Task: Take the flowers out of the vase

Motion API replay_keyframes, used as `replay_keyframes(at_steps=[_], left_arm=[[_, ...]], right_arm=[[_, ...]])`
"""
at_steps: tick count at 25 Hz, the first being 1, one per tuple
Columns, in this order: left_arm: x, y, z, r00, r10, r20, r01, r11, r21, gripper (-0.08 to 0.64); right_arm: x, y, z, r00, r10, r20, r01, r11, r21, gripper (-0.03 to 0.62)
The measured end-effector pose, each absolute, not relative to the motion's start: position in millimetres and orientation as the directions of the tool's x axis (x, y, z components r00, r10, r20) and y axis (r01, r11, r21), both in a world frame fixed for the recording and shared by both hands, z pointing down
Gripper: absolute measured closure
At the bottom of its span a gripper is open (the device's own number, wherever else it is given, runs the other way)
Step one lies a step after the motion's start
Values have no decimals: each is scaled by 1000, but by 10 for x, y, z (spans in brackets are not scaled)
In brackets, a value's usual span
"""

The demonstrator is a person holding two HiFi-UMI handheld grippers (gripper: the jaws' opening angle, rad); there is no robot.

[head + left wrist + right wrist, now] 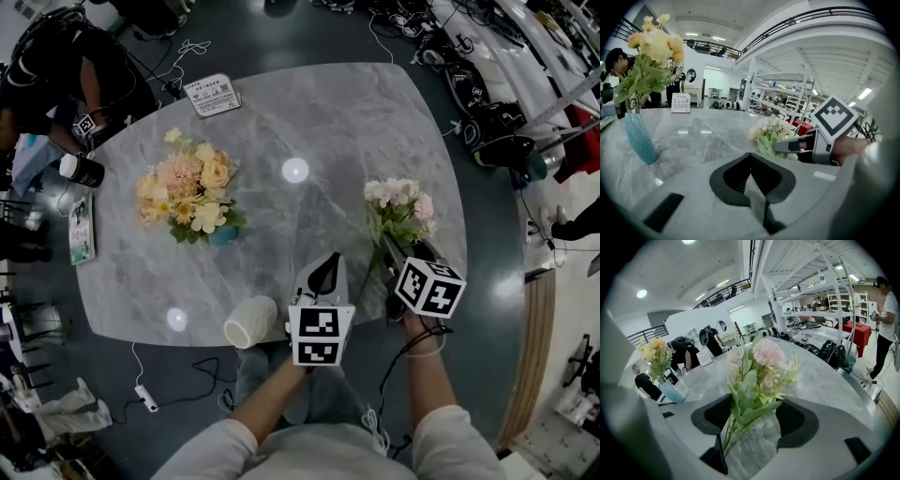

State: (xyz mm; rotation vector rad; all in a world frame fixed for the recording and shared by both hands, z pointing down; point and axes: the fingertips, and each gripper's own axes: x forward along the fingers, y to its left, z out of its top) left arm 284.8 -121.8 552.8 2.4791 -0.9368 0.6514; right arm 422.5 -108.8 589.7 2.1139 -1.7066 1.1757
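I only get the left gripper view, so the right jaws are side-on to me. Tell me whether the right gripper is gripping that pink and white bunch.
Observer: No grip. In the right gripper view the right gripper stands open. The stems of the pink and white bunch run between the jaws, but the pads are not closed on them.
Operator: Now tell me what sits near my left gripper, out of my frame.
Observer: In the head view a white vase lies on its side at the near edge of the table, just left of the left gripper.
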Motion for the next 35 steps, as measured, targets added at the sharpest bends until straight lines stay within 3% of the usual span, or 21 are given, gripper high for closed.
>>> replay_keyframes(at_steps=[20, 35], left_arm=[[2891, -1144, 5175, 687, -509, 518, -676, -709, 201, 551], [2757, -1080, 4430, 716, -557, 421, -670, -717, 193, 551]], right_arm=[[4320, -930, 5398, 102, -776, 623, -894, -346, -285, 337], [4003, -853, 4590, 126, -855, 504, -908, -304, -289, 342]])
